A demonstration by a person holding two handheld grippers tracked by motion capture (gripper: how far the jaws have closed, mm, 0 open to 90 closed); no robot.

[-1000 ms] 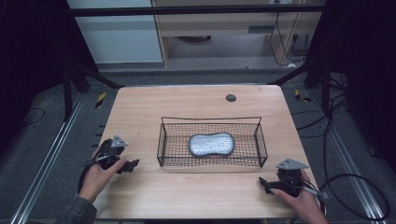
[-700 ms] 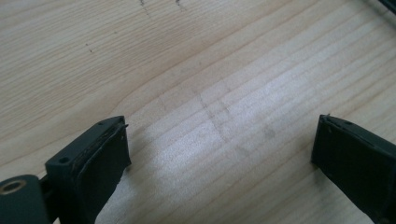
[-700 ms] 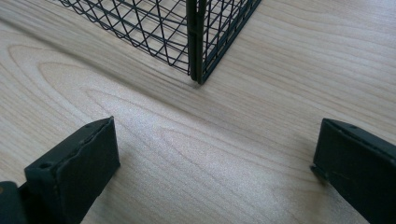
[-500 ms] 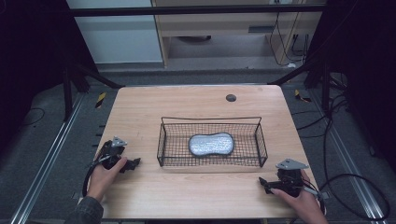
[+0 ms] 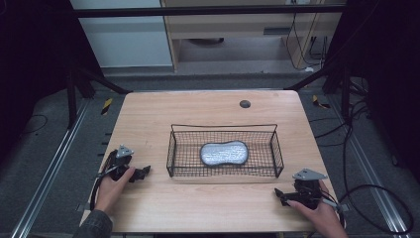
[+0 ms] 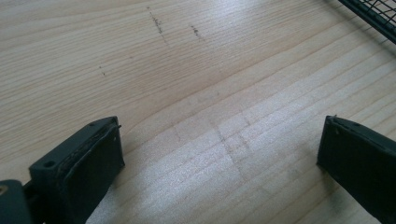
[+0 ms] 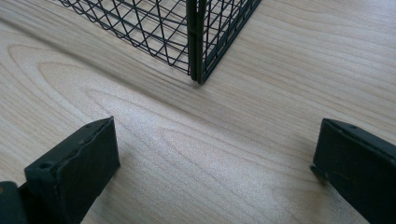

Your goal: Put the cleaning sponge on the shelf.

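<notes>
Between the spread jaws of the left gripper [image 6: 219,154] lies bare table [image 6: 187,70]; right gripper [image 7: 215,158] likewise gapes, empty. Wire basket [image 5: 224,150] corner stands just ahead of right fingers [image 7: 74,168]; grey pouch [image 5: 224,153] lies inside. Risk, judged: advancing low, a finger snags mesh and shoves the basket.

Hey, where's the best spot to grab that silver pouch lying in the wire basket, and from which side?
Probably from straight above: the basket walls block any sideways approach. The pouch lies flat and narrows at its middle, so closing a tool across that waist, front to back, looks like the surest hold.
</notes>
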